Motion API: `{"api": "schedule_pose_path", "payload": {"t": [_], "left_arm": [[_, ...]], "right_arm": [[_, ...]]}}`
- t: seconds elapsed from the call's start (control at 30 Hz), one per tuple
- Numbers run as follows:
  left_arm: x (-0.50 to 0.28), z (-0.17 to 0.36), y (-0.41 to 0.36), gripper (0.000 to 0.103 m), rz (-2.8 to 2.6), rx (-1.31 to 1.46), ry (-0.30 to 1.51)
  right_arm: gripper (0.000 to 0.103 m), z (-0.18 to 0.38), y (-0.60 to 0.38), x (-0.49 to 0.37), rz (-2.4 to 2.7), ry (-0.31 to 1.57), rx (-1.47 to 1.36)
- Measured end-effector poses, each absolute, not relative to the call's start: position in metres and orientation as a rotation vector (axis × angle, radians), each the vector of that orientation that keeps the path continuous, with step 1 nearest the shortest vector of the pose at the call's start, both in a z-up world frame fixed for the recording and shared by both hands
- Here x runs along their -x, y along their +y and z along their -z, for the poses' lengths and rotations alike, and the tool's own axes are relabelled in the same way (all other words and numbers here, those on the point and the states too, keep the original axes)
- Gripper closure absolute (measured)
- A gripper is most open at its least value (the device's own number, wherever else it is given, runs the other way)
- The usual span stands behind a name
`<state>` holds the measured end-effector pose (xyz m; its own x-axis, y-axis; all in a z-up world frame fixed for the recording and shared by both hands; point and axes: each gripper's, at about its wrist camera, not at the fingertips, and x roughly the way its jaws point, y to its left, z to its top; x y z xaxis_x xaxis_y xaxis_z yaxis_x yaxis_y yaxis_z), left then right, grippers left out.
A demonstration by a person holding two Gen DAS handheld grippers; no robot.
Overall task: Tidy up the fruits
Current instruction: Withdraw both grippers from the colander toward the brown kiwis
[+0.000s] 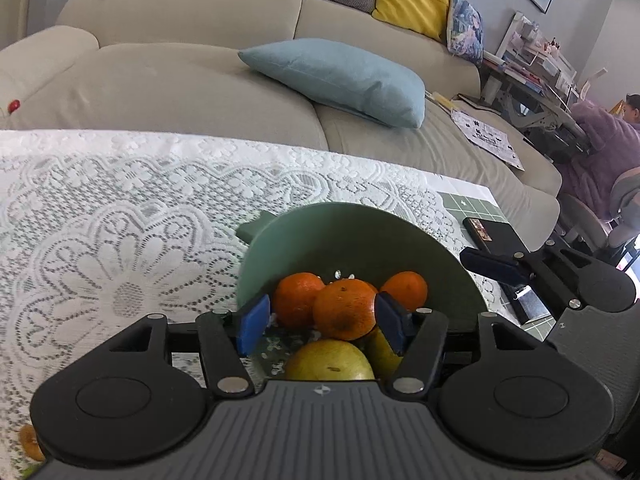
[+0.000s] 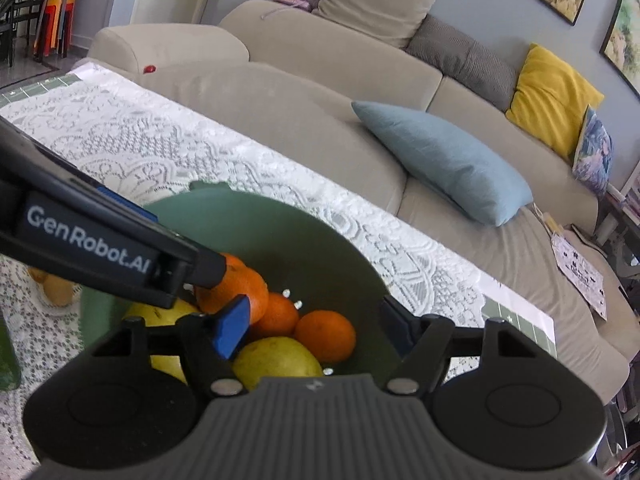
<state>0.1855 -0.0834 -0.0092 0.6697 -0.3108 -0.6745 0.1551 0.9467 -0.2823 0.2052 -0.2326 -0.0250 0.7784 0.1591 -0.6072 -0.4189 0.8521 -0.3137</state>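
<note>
A green bowl (image 1: 360, 220) with drain holes stands on the lace cloth and holds several oranges and yellow pears. My left gripper (image 1: 322, 326) hovers just over its near rim, open, with the front orange (image 1: 344, 312) lying in the pile between its blue pads (image 1: 254, 328). My right gripper (image 2: 314, 330) is open too, above the same bowl (image 2: 280, 220), over an orange (image 2: 326, 336) and a pear (image 2: 276, 360). The left gripper's black casing (image 2: 92, 240) crosses the right wrist view from the left, its tip by the top orange (image 2: 240, 288).
A white lace cloth (image 1: 120, 208) covers the table. Beyond the table's far edge runs a beige sofa with a blue cushion (image 1: 340, 80). A black box (image 1: 492, 236) lies at the table's right end. More fruit (image 2: 56, 288) sits left of the bowl. A person in purple (image 1: 600, 152) sits far right.
</note>
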Motion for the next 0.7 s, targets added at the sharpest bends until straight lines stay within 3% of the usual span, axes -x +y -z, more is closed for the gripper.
{"api": "schedule_pose_path", "payload": {"t": [0.7], "left_arm": [[-0.126,-0.022,-0.022,0.032,0.123,0.114,0.686]], "right_arm": [[0.032,0.001,-0.2,-0.172,-0.601,0.585,0.051]]}}
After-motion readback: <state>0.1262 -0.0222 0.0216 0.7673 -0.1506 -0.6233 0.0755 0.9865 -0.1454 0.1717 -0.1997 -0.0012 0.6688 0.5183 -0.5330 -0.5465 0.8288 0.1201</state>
